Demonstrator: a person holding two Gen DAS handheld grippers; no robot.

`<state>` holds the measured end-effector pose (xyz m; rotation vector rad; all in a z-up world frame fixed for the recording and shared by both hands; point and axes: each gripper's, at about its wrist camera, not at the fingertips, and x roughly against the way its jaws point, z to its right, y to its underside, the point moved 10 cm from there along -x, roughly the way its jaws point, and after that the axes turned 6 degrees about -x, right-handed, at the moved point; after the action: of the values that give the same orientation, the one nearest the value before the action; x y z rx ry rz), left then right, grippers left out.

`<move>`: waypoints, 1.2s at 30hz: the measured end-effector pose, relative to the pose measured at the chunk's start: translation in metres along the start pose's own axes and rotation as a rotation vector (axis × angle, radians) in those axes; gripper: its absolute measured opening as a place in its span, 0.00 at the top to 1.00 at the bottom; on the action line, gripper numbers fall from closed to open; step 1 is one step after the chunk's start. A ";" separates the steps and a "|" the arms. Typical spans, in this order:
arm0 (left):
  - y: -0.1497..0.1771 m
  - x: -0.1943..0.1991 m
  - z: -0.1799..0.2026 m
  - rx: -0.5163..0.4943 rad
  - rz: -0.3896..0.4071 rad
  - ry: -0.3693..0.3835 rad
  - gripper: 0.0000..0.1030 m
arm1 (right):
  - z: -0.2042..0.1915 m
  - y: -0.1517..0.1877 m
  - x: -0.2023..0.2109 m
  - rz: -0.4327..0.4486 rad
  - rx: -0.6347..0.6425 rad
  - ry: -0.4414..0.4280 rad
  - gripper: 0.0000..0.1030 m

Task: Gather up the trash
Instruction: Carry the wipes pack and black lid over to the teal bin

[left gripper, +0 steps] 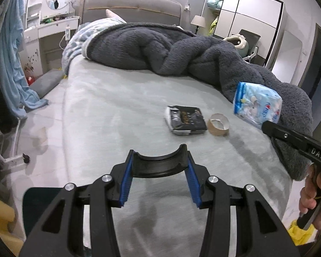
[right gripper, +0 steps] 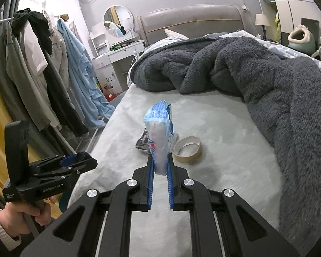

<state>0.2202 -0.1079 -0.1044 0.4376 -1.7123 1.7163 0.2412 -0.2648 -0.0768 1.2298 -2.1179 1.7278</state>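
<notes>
My right gripper (right gripper: 160,162) is shut on a blue-and-white tissue packet (right gripper: 159,132) and holds it upright above the grey bed sheet (right gripper: 214,171); the packet also shows in the left wrist view (left gripper: 256,105). A black wrapper (left gripper: 186,120) and a brown tape roll (left gripper: 218,124) lie side by side on the sheet. My left gripper (left gripper: 159,156) is shut on a curved black ring-shaped piece (left gripper: 159,163) and hovers over the sheet, short of the wrapper. The wrapper is mostly hidden behind the packet in the right wrist view (right gripper: 142,143).
A dark fluffy blanket (left gripper: 182,49) is piled across the far and right side of the bed. Clothes hang on a rack (right gripper: 42,64) left of the bed. A white dresser (left gripper: 51,30) stands by the headboard. Something yellow (left gripper: 299,233) sits at the lower right.
</notes>
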 end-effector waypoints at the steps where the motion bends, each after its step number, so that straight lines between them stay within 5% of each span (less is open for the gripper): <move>1: 0.001 0.002 -0.004 -0.010 0.001 -0.011 0.54 | -0.003 0.003 0.000 -0.002 0.000 -0.003 0.89; 20: 0.043 0.006 -0.088 0.022 -0.095 -0.073 0.54 | -0.103 0.017 -0.034 -0.035 -0.014 -0.100 0.89; 36: 0.087 0.011 -0.150 0.065 -0.224 -0.107 0.54 | -0.183 0.026 -0.070 -0.104 0.118 -0.191 0.89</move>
<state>0.1877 0.0477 -0.1746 0.7336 -1.6169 1.6135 0.2021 -0.0710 -0.0766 1.5655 -2.0329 1.7769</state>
